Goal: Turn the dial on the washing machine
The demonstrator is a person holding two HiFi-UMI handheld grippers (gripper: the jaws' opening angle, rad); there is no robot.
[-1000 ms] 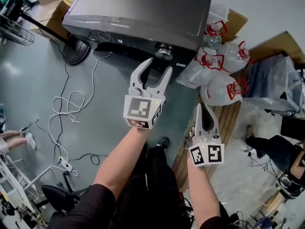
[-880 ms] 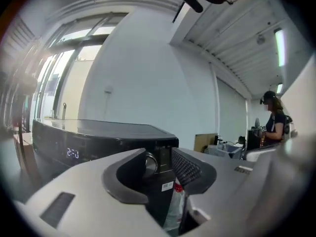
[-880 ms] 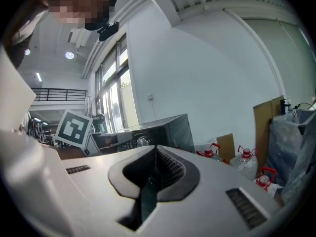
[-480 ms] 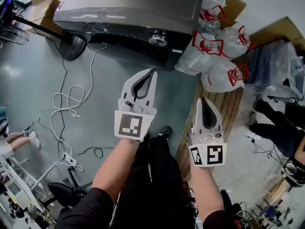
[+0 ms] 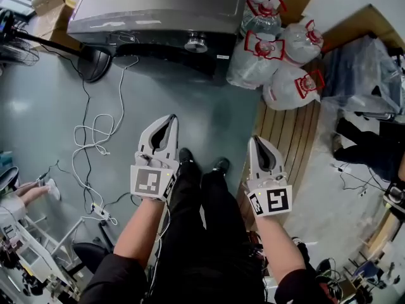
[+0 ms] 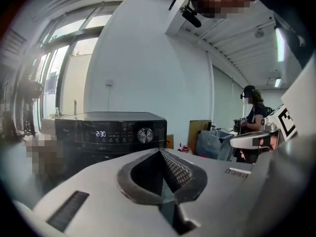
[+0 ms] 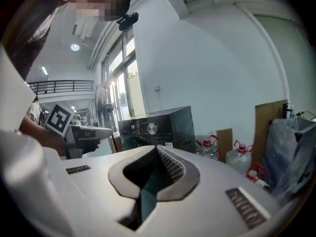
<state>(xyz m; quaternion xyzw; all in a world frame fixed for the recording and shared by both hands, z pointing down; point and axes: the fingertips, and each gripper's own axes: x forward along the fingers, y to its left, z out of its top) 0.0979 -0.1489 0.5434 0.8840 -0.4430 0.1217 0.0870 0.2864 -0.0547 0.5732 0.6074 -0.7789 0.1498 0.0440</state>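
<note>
Dial (image 5: 195, 42) looks turned: we've drawn our left gripper (image 5: 171, 117) well back from it, closed and empty like our right gripper (image 5: 256, 140).

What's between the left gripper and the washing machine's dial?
Only bare floor, seen in the head view. The left gripper, shut and empty, stands clear of the dial.

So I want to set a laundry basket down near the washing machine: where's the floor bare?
Free: the floor between the washing machine and the person's shoes, bordered left by the looped white cable and right by the wooden slats. Crowded: the water jugs right of the machine, and the fan base at its left corner.
</note>
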